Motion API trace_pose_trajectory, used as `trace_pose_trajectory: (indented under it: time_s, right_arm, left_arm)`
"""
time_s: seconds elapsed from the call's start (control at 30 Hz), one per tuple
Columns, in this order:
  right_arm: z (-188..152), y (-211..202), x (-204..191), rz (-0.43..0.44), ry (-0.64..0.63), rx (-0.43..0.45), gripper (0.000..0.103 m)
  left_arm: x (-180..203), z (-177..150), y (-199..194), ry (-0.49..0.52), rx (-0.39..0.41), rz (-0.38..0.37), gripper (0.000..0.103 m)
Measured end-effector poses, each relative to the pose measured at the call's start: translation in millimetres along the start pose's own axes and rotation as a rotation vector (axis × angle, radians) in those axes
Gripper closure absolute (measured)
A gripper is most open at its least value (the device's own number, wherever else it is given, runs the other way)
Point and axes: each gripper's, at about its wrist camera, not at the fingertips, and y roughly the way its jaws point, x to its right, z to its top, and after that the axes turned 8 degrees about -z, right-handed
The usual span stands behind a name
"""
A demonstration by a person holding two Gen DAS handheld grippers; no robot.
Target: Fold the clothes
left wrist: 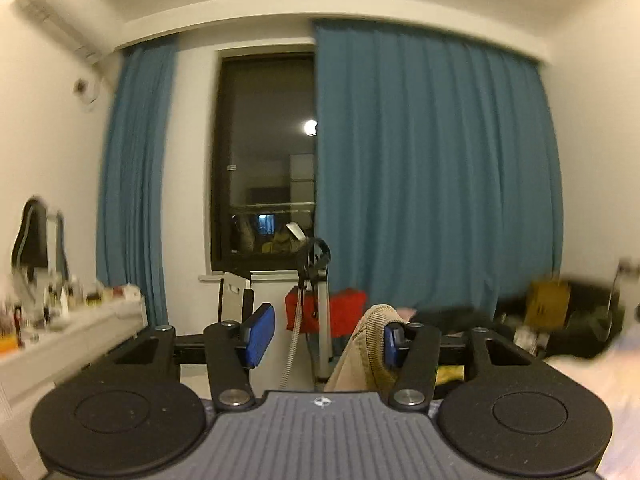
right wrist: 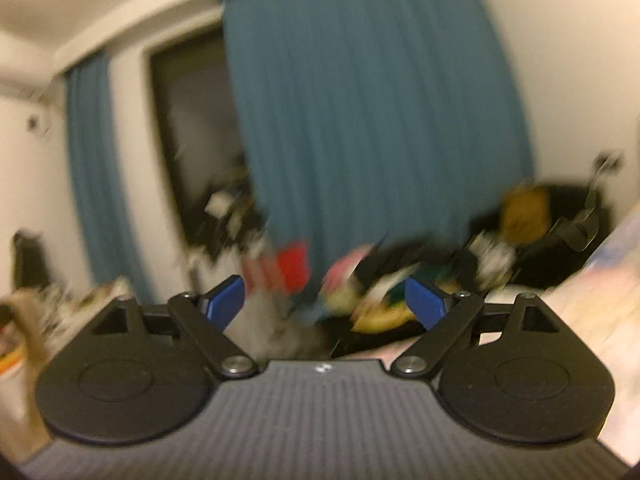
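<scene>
Beige ribbed cloth (left wrist: 370, 350) hangs over the right blue pad of our left gripper (left wrist: 326, 340), whose jaws stand wide apart; the cloth touches only this one pad and falls down in front of the gripper body. We cannot tell which garment it is. The jaws of our right gripper (right wrist: 324, 302) are also apart, with nothing between the blue pads.

Farther out, both views look across a room, not down on a surface. Behind the left gripper stands a metal stand (left wrist: 320, 312) with a red thing (left wrist: 344, 314) behind it. On the left a white counter (left wrist: 80, 336) carries many small bottles, too blurred to name. On the right lies a dark pile (left wrist: 560, 320) with a yellow-brown box in it, and a pale surface at the near right edge.

On the far wall a dark window (left wrist: 264, 160) sits between teal-blue curtains (left wrist: 432, 168). The right wrist view is very blurred; we see there only coloured clutter (right wrist: 360, 280) under the curtains.
</scene>
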Motion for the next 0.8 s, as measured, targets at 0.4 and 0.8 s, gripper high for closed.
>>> trace_pose_trajectory:
  time_s: [0.4,0.8]
  right_arm:
    - [-96.6,117.0,-69.8,0.567,0.065,-0.415,0.015]
    - [-88.8,97.7,-145.2,0.772,-0.159,-0.689,0.015]
  left_arm:
    - [13.0,-57.0,-49.1,0.133,0.172,-0.124,0.044]
    - [50.9,-66.8,-209.0,0.272,0.197,-0.212,0.044]
